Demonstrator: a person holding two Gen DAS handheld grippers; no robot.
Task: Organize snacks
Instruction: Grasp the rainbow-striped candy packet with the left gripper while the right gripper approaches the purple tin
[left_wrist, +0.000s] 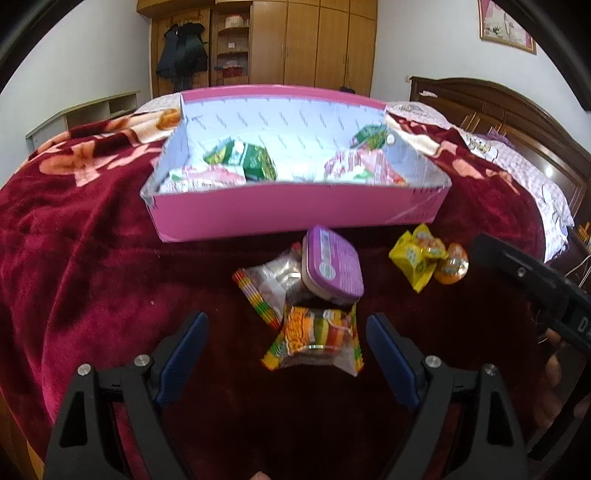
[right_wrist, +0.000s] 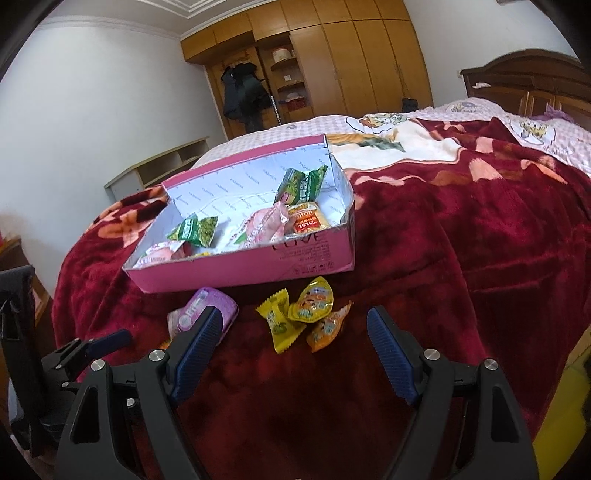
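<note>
**Five loose snacks before the pink box, both grippers spread and empty**

Nearest in the left wrist view, the left gripper (left_wrist: 288, 354) has its jaws spread wide, nothing pinched; its two blue pads (left_wrist: 184, 354) flank a striped gummy packet (left_wrist: 314, 339) lying on the red blanket (left_wrist: 92, 258) without touching it. Just beyond that packet a purple tin (left_wrist: 332, 266) lies tilted, resting partly on it and on a second clear packet with a striped edge (left_wrist: 264, 284). That makes three items in this cluster.

To the right, apart from the cluster, lies a second group: in the right wrist view it counts three small wrapped sweets, two yellow ones (right_wrist: 280, 325) (right_wrist: 314, 301) and one orange one (right_wrist: 327, 328), touching one another. The right gripper (right_wrist: 291, 354) points at them, jaws likewise spread and holding nothing; the sweets lie just past its fingertips, and its left finger overlaps the tin in the picture.

Farther on, the one pink box (right_wrist: 295, 258) sits open on the blanket, its near wall just behind the loose snacks. Inside, the right wrist view shows two green packets (right_wrist: 194, 230) (right_wrist: 303, 184), two pink packets (right_wrist: 258, 227) (right_wrist: 159, 254) and one orange-and-red packet (right_wrist: 308, 221); other pieces by the near wall are too hidden to count.

Beyond the bed stand one wooden wardrobe (right_wrist: 351, 55) with dark coats (right_wrist: 243, 92) hanging on it, and one dark headboard (right_wrist: 528, 77).
</note>
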